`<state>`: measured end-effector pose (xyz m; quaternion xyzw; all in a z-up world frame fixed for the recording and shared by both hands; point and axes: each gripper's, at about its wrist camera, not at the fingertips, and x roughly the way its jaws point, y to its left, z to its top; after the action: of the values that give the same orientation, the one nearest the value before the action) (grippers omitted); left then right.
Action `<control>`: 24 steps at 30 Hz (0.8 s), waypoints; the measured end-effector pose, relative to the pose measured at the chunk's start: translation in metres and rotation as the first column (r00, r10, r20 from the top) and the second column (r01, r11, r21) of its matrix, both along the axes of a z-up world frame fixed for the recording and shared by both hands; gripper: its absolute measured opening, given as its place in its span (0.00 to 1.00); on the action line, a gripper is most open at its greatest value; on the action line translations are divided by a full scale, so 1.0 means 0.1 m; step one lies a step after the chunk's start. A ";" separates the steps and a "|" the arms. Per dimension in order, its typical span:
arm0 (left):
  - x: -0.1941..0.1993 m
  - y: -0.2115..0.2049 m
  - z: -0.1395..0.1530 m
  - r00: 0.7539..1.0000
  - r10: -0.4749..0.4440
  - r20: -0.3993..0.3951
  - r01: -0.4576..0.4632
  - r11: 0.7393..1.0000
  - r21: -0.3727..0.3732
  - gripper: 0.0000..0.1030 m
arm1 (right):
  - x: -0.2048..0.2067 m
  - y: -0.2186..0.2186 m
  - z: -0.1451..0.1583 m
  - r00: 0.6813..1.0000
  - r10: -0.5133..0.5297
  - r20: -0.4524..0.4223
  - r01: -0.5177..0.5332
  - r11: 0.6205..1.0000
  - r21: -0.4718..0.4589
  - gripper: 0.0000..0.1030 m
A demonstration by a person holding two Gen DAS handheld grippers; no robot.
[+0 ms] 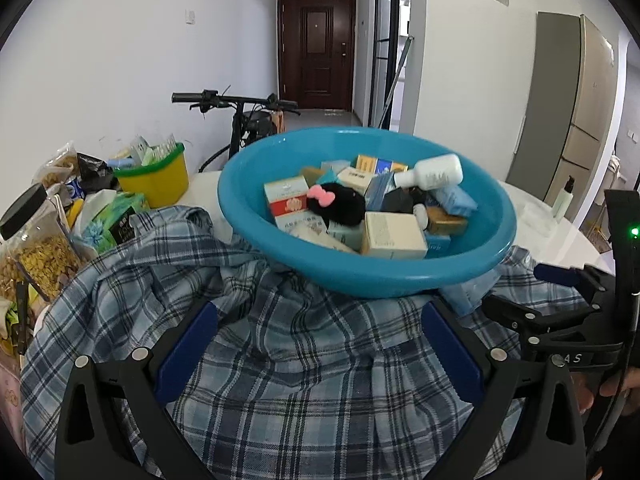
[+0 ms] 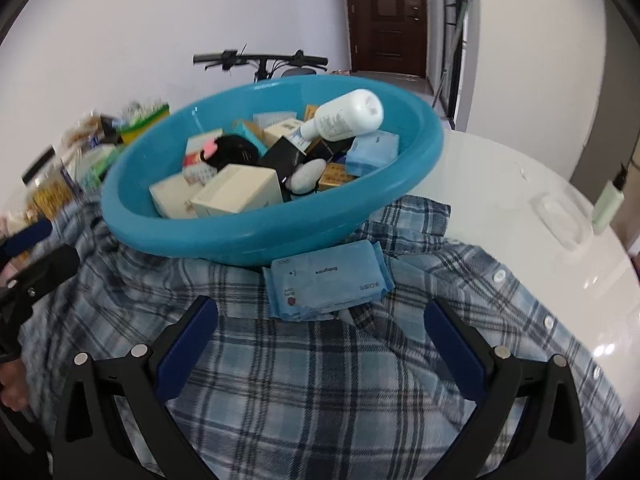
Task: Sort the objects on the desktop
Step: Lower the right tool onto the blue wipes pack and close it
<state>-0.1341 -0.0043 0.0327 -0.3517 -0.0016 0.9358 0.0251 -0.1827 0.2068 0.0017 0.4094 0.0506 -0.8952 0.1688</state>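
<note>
Plaid shirt (image 2: 320, 380) under basin (image 2: 248, 236), perhaps tilted

1. The left gripper (image 1: 318, 320) has a black plastic frame with triangular cut-outs near its base
2. Its two fingers (image 1: 188, 348) carry flat, deep-blue pads on their inner faces
3. Round silver screws (image 1: 140, 354) sit at the pivot joints on both sides of the frame
4. The right gripper (image 2: 320, 316) has the same build: black frame, blue-padded fingers (image 2: 454, 350), silver screws (image 2: 502, 352)
5. From the left wrist view, the other gripper's body (image 1: 560, 320) shows black brackets with small silver screws, a white marking ending in "AS", a lit green light (image 1: 634, 232) and a thin black cable (image 1: 624, 360)
</note>
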 end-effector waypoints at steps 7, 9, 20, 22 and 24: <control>-0.03 0.06 -0.08 0.999 -0.047 0.007 0.047 0.999 0.004 1.00 | -0.18 -0.14 -0.14 0.993 0.117 -0.018 -0.116 0.990 0.076 1.00; -0.06 0.07 -0.12 0.998 -0.054 0.022 0.054 0.999 0.006 1.00 | -0.24 -0.15 -0.17 0.992 0.122 -0.010 -0.121 0.990 0.077 1.00; -0.19 0.11 -0.35 0.993 -0.085 0.085 0.083 0.996 0.022 1.00 | -0.41 -0.15 -0.38 0.995 0.104 -0.009 -0.103 0.989 0.107 0.92; -0.20 0.10 -0.38 0.992 -0.084 0.098 0.082 0.996 0.025 1.00 | -0.42 -0.15 -0.40 0.995 0.100 0.002 -0.100 0.989 0.109 0.80; -0.19 0.11 -0.37 0.991 -0.092 0.098 0.090 0.995 0.032 1.00 | -0.41 -0.14 -0.40 0.995 0.103 0.002 -0.103 0.989 0.106 0.77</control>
<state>-0.1530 0.0072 -0.0046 -0.3971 0.0003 0.9149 0.0724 -0.2238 0.1925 -0.0382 0.4130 0.1196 -0.8821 0.1925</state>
